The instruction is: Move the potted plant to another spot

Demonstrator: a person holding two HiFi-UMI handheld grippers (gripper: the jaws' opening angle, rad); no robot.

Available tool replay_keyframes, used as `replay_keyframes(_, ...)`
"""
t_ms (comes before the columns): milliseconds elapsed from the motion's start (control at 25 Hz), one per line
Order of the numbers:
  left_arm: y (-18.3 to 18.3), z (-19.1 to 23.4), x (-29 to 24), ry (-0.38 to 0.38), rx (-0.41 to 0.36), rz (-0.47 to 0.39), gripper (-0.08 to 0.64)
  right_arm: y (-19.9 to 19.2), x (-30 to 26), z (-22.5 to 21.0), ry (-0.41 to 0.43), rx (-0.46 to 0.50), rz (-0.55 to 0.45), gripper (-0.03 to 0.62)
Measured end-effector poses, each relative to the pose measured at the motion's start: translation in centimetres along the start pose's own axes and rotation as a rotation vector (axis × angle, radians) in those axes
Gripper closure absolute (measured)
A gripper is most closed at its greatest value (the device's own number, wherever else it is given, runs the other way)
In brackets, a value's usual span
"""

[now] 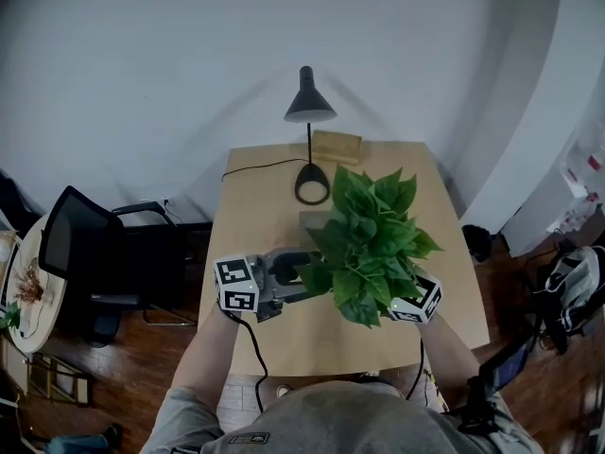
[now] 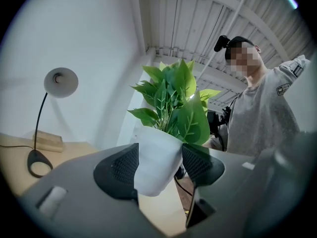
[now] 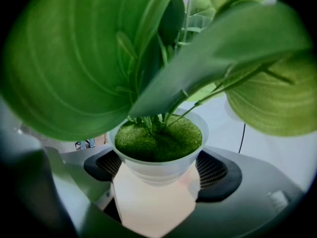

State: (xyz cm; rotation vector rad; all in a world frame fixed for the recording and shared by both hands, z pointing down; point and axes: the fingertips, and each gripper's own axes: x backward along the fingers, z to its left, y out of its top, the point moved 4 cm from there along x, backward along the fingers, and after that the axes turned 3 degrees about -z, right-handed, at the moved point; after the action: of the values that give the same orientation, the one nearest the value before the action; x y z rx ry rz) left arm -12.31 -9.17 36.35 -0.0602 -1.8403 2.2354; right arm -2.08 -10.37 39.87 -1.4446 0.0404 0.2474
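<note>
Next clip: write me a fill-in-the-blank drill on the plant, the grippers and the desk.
1. The left gripper and the right gripper both grip the potted plant by its ____ pot.
2. Its leaves are ____.
3. The lamp on the table is ____ in colour.
4. In the head view, the chair stands at the table's ____.
Missing words: white; green; black; left.

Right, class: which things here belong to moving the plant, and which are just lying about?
Job: plant; left gripper and right gripper, both holding it; table.
Lying about: lamp; block; chair.
</note>
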Motion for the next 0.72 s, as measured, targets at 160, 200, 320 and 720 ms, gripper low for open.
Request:
replay_keyframes(160, -0.7, 2.9, -10.8, 0.033, 0.020, 0.017, 0.288, -2.8, 9.0, -6.4, 0.032, -0.022, -0.001, 0.118)
replay_keyframes(200, -0.9, 3.4, -12.7, 0.039, 0.025, 0.020, 0.288, -3.3, 10.6, -7.4, 0.040, -0.028, -0.002, 0.118)
replay_keyframes(320, -1.3, 4.2, -15.9, 0.058, 0.035, 0.022, 0.288, -4.0, 13.2, -9.2, 0.066, -0.038, -0.003, 0.118)
replay_keyframes(720, -4.6, 9.4, -23.9, 0.088, 0.124, 0.026, 0.288, -9.2, 18.9, -15.6, 0.087, -0.094, 0.007, 0.118)
